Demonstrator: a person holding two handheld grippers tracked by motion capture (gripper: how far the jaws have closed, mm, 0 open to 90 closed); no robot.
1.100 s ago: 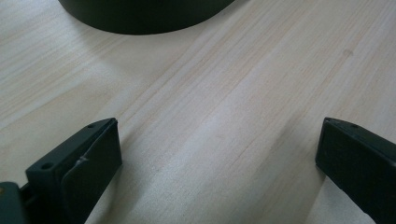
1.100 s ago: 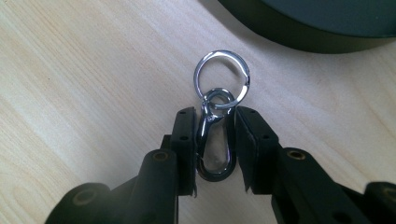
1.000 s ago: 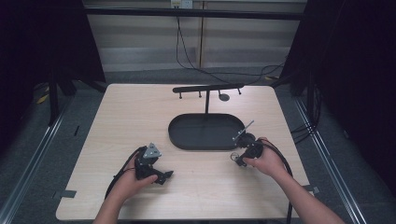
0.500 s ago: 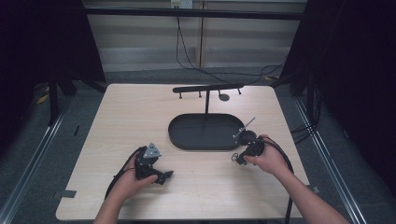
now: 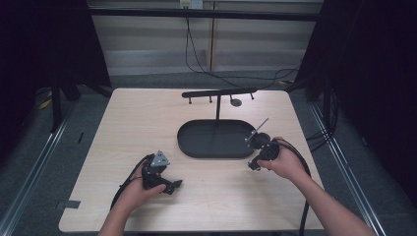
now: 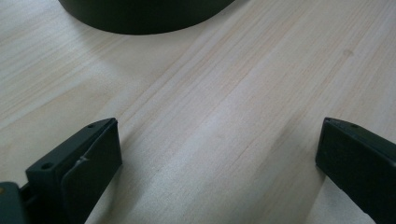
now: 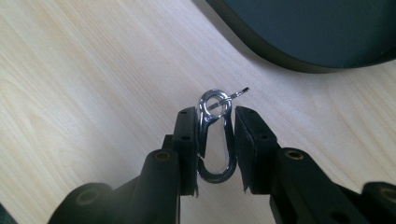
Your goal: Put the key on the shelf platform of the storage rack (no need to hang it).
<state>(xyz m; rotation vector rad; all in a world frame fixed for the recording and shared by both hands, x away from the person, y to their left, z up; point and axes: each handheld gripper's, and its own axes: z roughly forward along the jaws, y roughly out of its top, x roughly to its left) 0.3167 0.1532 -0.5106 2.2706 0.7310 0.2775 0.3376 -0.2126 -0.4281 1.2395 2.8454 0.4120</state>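
Silver metal clip, a small snap hook w/ a ring at its top end, sits clamped between the jaws of the right gripper, jaws pressed on both its long sides. A thin key-like strip pokes out thru the ring. In the high view the right gripper is held just off the right end of the black oval tray, low over the pale wood surface. Tray carries a black stand w/ a crossbar and short pegs; a small round tag hangs off it. Left gripper rests near the front-left of the surface, well apart from the tray, jaws spread wide w/ bare wood between them. Left gripper view: tray edge up top.
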